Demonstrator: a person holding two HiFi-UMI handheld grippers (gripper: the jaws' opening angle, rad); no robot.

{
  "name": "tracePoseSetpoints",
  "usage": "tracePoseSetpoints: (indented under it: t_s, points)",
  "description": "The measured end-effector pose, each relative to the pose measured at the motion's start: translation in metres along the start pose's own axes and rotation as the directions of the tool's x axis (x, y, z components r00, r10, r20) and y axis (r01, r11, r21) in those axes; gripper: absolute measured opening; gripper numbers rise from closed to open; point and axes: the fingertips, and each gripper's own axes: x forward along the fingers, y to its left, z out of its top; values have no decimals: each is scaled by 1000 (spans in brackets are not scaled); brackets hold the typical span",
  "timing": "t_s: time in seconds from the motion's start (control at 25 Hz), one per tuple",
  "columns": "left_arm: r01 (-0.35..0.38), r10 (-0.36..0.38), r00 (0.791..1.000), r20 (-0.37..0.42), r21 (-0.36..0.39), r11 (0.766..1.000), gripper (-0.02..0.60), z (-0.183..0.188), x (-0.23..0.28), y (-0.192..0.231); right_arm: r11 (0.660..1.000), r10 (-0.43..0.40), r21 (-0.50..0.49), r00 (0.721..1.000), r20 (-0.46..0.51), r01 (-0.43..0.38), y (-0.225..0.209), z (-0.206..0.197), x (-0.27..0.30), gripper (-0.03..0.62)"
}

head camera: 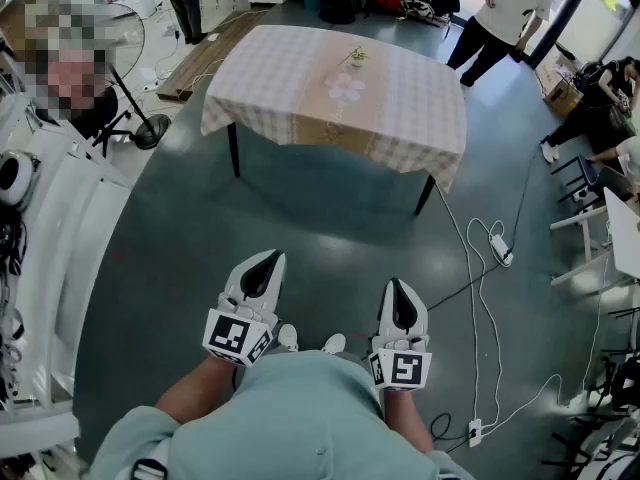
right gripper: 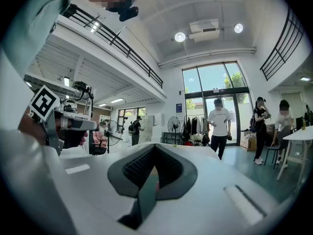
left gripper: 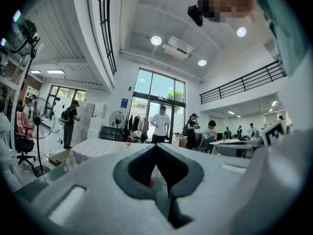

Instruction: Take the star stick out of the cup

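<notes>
A small cup with a stick in it (head camera: 357, 56) stands near the far edge of a table (head camera: 290, 78) covered with a checked cloth; it is too small to make out the star. The table is well ahead of me across bare floor. Both grippers are held close to my body, level and pointing at the table. The jaws of my left gripper (head camera: 265, 259) (left gripper: 156, 145) meet at the tips with nothing between them. My right gripper (head camera: 398, 284) (right gripper: 154, 145) is likewise shut and empty. The left gripper shows at the left of the right gripper view.
A pale flower shape (head camera: 347, 88) lies on the cloth near the cup. A fan on a stand (head camera: 150, 128) is left of the table. Cables and a power strip (head camera: 500, 251) run over the floor at right. People (head camera: 495, 13) and chairs (head camera: 585, 183) are at the back right.
</notes>
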Motion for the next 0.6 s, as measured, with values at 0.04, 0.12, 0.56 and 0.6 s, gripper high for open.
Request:
tracePoseSetpoints:
  t_s: [0.04, 0.12, 0.56, 0.6]
  points:
    - [0, 0, 1000, 0, 0, 1000, 0, 0, 0, 1, 1000, 1, 0, 1000, 0, -1, 0, 0, 1, -8]
    - [-1, 1, 1000, 0, 1, 1000, 0, 0, 0, 1, 1000, 1, 0, 1000, 0, -1, 1, 0, 1, -8]
    - [-1, 1, 1000, -6, 1, 1000, 0, 0, 3, 2, 1000, 8, 3, 1000, 0, -8, 0, 1, 3, -8]
    - [0, 0, 1000, -5, 0, 1000, 0, 0, 3, 1, 1000, 9, 5, 1000, 0, -9, 0, 1, 3, -8]
